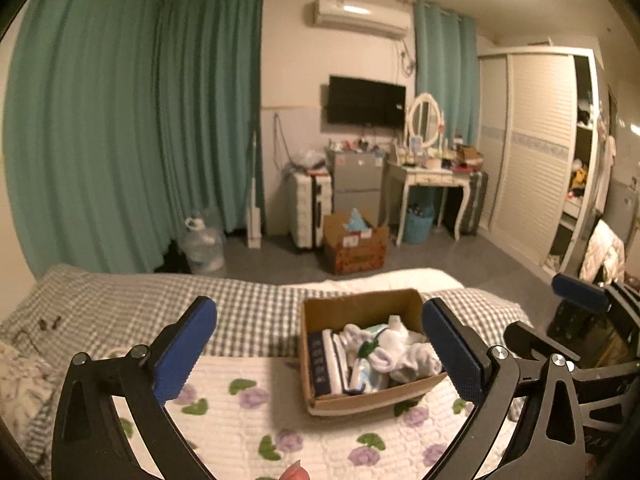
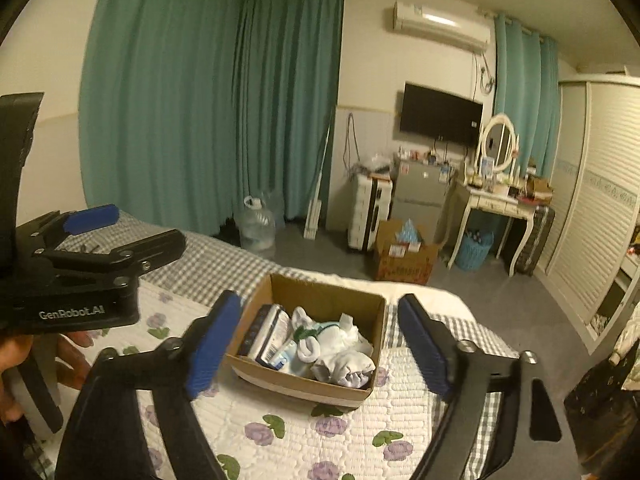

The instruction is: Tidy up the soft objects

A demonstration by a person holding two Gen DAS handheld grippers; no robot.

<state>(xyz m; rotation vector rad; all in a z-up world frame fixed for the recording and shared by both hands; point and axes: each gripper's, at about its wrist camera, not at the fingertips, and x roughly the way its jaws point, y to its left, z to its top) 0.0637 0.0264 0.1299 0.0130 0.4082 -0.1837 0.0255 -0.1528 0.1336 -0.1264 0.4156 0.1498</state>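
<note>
Left wrist view showed me both grippers, left gripper (image 1: 320,354) and right gripper (image 2: 320,346), spread wide, empty, above the cardboard box (image 1: 362,308), whose contents looked like socks (image 2: 340,364).

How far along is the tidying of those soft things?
Seemingly nearly done: white socks and folded items already fill the cardboard box on the bed. Nothing is in hand; the left gripper and right gripper are open. No loose items remain visible on the bed.

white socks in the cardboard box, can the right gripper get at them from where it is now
Probably yes. The right gripper is open with the cardboard box straight ahead between its fingers. The box has no lid, the white socks lie on top, and nothing sits between them.
</note>
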